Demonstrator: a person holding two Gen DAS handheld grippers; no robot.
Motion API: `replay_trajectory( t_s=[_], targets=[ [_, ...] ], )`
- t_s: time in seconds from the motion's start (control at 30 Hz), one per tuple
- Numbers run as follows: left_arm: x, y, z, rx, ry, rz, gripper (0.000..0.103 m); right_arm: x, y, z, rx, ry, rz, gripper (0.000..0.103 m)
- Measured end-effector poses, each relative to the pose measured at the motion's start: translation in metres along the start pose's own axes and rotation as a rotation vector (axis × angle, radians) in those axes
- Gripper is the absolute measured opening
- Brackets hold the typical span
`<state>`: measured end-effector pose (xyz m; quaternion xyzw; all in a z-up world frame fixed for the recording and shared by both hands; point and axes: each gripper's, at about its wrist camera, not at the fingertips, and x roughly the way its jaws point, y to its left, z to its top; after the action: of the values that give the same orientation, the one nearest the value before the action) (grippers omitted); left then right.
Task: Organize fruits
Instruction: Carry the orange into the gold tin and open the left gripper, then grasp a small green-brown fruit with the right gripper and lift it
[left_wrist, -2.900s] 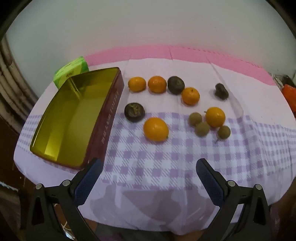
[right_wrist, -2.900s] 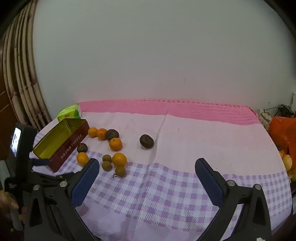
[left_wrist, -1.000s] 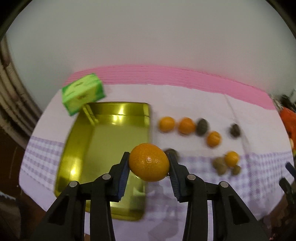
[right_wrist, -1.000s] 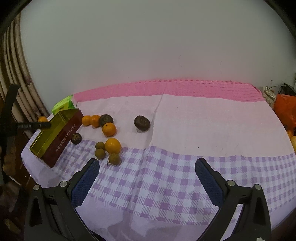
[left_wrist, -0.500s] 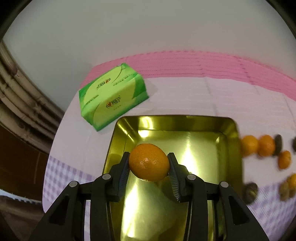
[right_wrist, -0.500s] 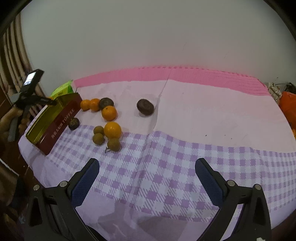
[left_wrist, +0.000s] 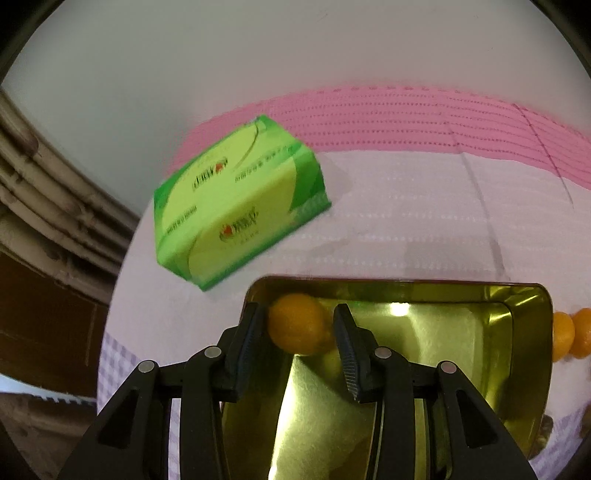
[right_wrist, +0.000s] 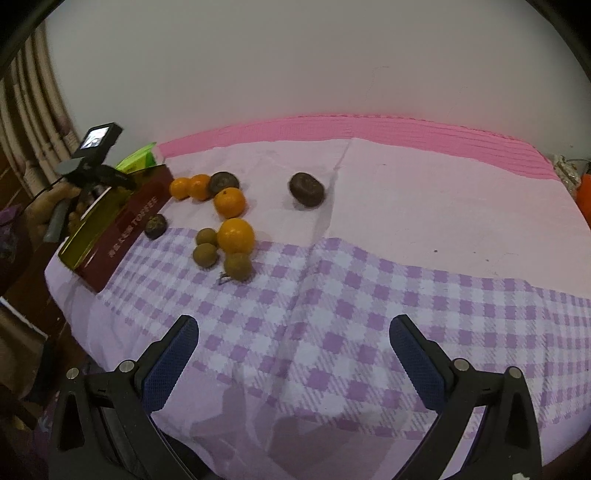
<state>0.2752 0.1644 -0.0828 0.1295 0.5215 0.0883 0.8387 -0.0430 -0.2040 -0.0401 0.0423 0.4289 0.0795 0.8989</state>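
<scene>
My left gripper (left_wrist: 298, 309) is shut on an orange (left_wrist: 295, 328) and holds it low inside the gold tin (left_wrist: 406, 283), at the tin's far left corner. From the right wrist view, the tin's red wall (right_wrist: 125, 229) lies at the table's left edge, with a hand (right_wrist: 55, 203) holding the left gripper over it. Beside the tin lie loose oranges (right_wrist: 236, 235), dark brown fruits (right_wrist: 306, 189) and small olive-brown fruits (right_wrist: 204, 254). My right gripper (right_wrist: 293, 326) is open over the checked cloth, well short of the fruit, with nothing between its fingers.
A green tissue pack (left_wrist: 236, 206) lies behind the tin near the table's far left corner. Two oranges (left_wrist: 565, 339) show just past the tin's right wall. An orange bag (right_wrist: 585, 192) sits at the far right edge. The table's left edge drops off beside the tin.
My left gripper carried the orange from above the cloth over the tin, then down into its far left corner. The right gripper dipped slightly towards the table.
</scene>
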Motion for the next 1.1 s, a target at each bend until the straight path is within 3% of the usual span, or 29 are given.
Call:
replay_trajectory(
  t_s=[0.17, 0.3, 0.37, 0.43, 0.5, 0.57, 0.77, 0.9, 1.07, 1.1],
  targets=[
    [-0.018, 0.006, -0.004, -0.026, -0.045, -0.006, 0.044, -0.002, 0.012, -0.001, -0.050, -0.008, 0.060, 0.103],
    [-0.072, 0.011, -0.018, -0.076, -0.173, 0.001, 0.044, -0.004, 0.025, 0.000, -0.095, -0.025, 0.122, 0.102],
    [-0.102, 0.010, -0.032, -0.090, -0.223, 0.014, 0.050, -0.004, 0.031, 0.003, -0.106, -0.019, 0.137, 0.096],
    [-0.139, 0.003, -0.056, -0.096, -0.259, -0.032, 0.054, 0.001, 0.033, 0.007, -0.100, 0.000, 0.166, 0.083],
    [-0.164, -0.004, -0.078, -0.092, -0.279, -0.070, 0.059, 0.009, 0.031, 0.013, -0.093, 0.015, 0.169, 0.077],
    [-0.185, -0.010, -0.101, -0.089, -0.280, -0.111, 0.063, 0.018, 0.028, 0.019, -0.088, 0.024, 0.162, 0.077],
    [-0.218, -0.028, -0.164, -0.131, -0.207, -0.225, 0.063, 0.044, 0.023, 0.031, -0.095, 0.078, 0.161, 0.058],
    [-0.223, -0.032, -0.192, -0.170, -0.201, -0.223, 0.063, 0.054, 0.026, 0.035, -0.098, 0.087, 0.162, 0.058],
    [-0.214, -0.041, -0.200, -0.140, -0.195, -0.200, 0.063, 0.072, 0.036, 0.040, -0.132, 0.114, 0.136, 0.057],
    [-0.213, -0.043, -0.201, -0.137, -0.198, -0.197, 0.063, 0.077, 0.037, 0.040, -0.135, 0.124, 0.135, 0.052]
  ],
)
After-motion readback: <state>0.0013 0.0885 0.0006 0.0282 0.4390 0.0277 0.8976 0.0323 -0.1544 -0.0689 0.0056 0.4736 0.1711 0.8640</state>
